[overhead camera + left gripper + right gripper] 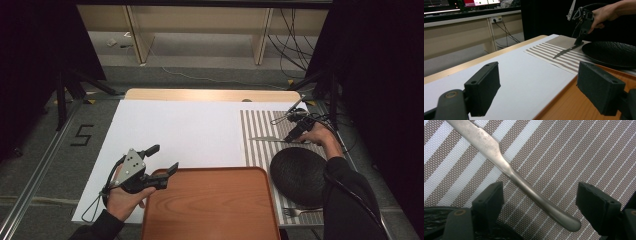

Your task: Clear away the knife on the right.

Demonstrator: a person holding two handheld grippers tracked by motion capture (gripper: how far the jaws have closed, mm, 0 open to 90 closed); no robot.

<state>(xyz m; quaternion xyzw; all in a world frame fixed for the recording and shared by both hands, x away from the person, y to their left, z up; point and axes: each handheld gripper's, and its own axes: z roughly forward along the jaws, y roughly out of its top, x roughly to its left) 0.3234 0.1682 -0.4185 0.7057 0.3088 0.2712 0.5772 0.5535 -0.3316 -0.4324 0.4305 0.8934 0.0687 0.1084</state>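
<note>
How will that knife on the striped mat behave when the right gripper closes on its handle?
The knife looks like solid metal, so probably stiff and fairly heavy for its size. Its smooth, rounded handle may slip or twist between the open right gripper jaws. Lying flat on the woven placemat, it likely won't roll.

Both tools (162,159) (291,137) agape

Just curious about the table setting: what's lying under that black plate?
The black plate rests on a striped placemat. A fork pokes out at its near edge; whether its tines run underneath is hidden.
</note>
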